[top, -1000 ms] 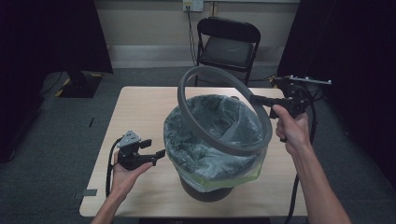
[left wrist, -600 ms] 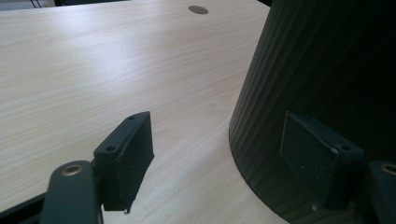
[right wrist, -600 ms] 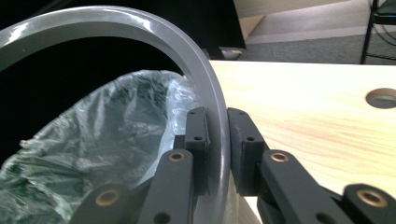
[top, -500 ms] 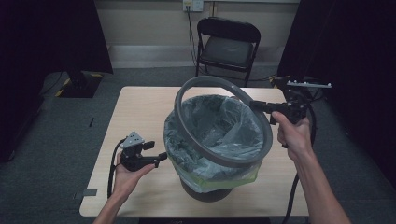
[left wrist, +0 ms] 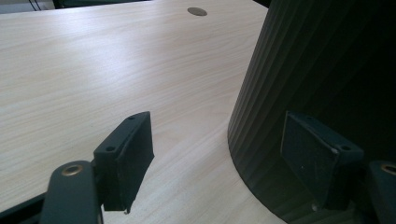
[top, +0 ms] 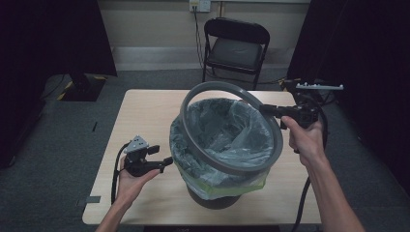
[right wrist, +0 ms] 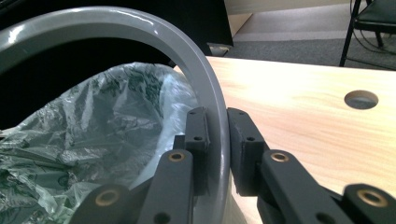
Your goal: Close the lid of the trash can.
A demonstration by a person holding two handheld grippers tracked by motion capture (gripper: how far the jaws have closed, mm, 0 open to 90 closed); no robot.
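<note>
We see a smooth grey plastic ring (right wrist: 205,70) with a glossy sheen along its rim. The bin liner (top: 227,130) is thin, crinkled, translucent film, faintly shiny. The bin (left wrist: 322,93) wall is dark, matt, finely ribbed plastic. The table (left wrist: 116,70) shows pale wood grain, smooth with a soft satin shine. The right gripper (right wrist: 218,140) has matt black pads and brass-coloured rivets.
</note>
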